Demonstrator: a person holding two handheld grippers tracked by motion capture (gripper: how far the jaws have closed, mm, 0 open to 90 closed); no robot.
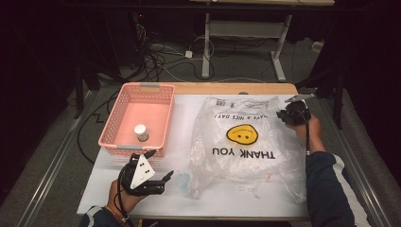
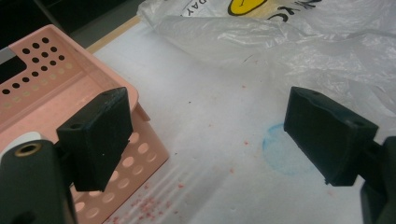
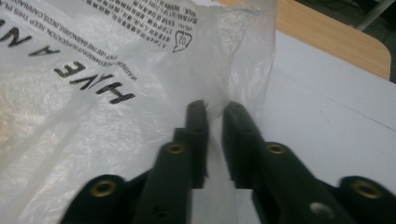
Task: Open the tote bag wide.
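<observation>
A clear plastic bag [image 1: 246, 158] printed with a yellow smiley and "THANK YOU" lies crumpled on the white table [image 1: 182, 118]. At the bag's far right edge, my right gripper [image 1: 280, 114] is shut on the thin film [image 3: 93, 116], which runs between its nearly closed fingertips [image 3: 215, 108]. My left gripper [image 1: 161, 164] hovers wide open at the near left, between the pink basket [image 1: 113, 118] and the bag's near-left corner [image 2: 280, 37]. Nothing sits between its jaws [image 2: 210, 126]. A pale blue round patch [image 2: 279, 151] lies on the table just ahead of it.
The perforated pink basket [image 2: 46, 93] holds a small white jar [image 1: 141, 132]. Red specks dot the table near the basket's corner. Beyond the table's wooden far edge [image 1: 227, 88] are cables and a desk frame on the floor.
</observation>
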